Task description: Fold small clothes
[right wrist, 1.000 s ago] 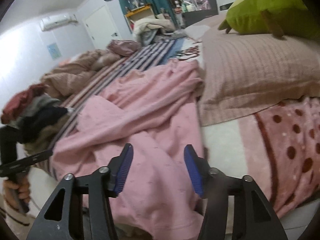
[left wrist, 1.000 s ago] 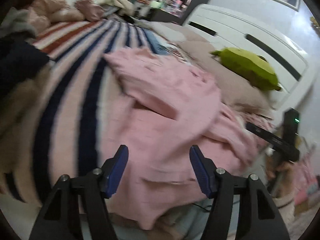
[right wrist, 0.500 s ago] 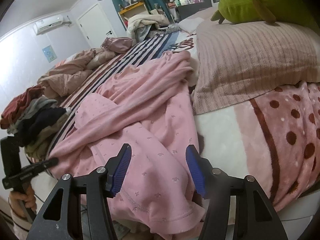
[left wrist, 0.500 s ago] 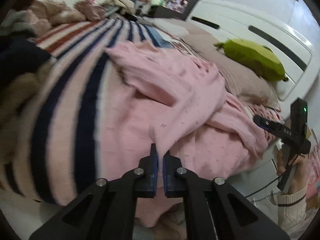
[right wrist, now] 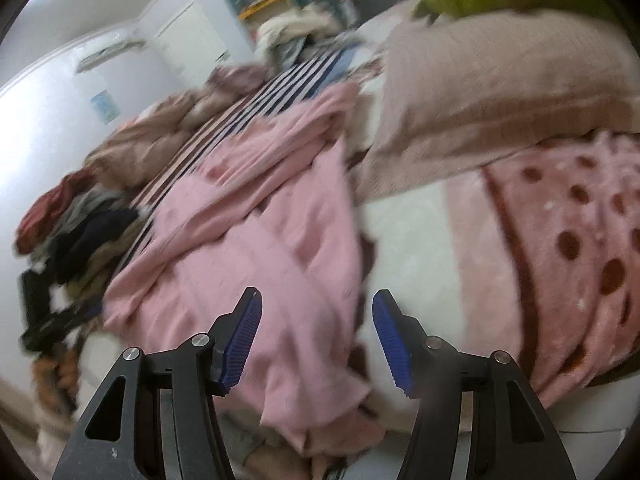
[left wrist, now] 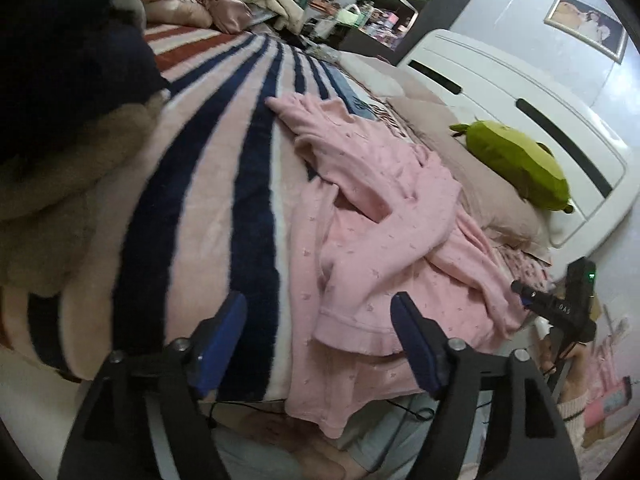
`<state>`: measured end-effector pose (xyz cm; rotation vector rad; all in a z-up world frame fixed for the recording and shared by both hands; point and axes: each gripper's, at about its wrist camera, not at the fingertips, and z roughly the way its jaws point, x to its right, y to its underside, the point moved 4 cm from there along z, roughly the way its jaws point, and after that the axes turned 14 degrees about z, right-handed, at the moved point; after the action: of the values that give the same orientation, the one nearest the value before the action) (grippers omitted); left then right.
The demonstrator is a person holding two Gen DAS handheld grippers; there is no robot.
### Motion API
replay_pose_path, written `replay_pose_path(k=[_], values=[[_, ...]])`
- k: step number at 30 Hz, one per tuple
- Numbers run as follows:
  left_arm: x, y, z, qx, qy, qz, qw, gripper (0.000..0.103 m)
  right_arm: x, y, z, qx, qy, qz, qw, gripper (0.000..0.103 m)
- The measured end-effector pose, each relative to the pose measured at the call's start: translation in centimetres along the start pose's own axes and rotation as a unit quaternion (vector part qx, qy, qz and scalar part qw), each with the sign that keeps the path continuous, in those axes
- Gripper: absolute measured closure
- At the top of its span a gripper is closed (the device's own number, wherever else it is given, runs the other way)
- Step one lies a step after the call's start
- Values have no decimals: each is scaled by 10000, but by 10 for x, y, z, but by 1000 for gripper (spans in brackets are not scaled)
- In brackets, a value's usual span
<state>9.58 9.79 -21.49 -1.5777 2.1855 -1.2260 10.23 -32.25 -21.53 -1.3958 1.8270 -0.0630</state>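
Ahead of both tools spreads the striped blanket (left wrist: 208, 184) of the bed, and on it, crumpled and only partly laid out, lies the pink garment (left wrist: 384, 216), its hem spilling over the near edge just in front of the left gripper (left wrist: 320, 332) and slightly to its right. Beyond it, farther off to that tool's right, a beige pillow (right wrist: 492, 92) carries a green plush toy (left wrist: 516, 164); a heap of dark clothes (right wrist: 84, 232) sits well off to the right gripper's left. The garment looks like soft, light knit with no stiffness at all, so it will likely sag and bunch wherever it is lifted and slide easily over the fleece; the thickened hem band (left wrist: 356, 336) nearest the left tool seems the surest place to pinch, since a doubled edge gives the pads something to bite, and a second hold at a far corner or sleeve would keep it from drooping. The left gripper's fingers stand wide apart with nothing between them, where half a second ago they were pressed together on a fold of the pink cloth, which has since dropped back onto the bed. The right gripper (right wrist: 316, 340), spread and empty as before, now hangs over the garment's lower portion, its view smeared by motion.
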Motion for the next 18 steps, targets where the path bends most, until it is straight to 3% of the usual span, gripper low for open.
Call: replay_pose_path(k=[2, 4, 8, 12, 14, 16, 17, 18], values=[[3, 0, 9, -43, 270, -55, 9996, 31, 1, 7, 2, -373, -211, -174, 9989, 49], [6, 0, 22, -128, 476, -123, 9987, 31, 1, 15, 7, -674, -429, -305, 9963, 41], [17, -8, 39, -210, 429, 73, 9988, 26, 2, 16, 11, -805, -942, -202, 9921, 28], [23, -20, 58, -193, 565, -30, 9982, 27, 1, 11, 16, -914, -1408, -138, 9857, 28], [25, -25, 66, -194, 545, -44, 9983, 32, -3, 9, 19, -927, -1394, -254, 9856, 34], [30, -26, 72, -237, 452, 12, 9987, 44, -10, 8, 28, -1042, -1315, -386, 9851, 61], [31, -26, 73, -269, 405, 60, 9988, 49, -12, 8, 34, -1094, -1289, -386, 9849, 68], [33, -26, 75, -317, 327, 120, 9989, 61, -13, 8, 42, -1143, -1234, -374, 9850, 84]])
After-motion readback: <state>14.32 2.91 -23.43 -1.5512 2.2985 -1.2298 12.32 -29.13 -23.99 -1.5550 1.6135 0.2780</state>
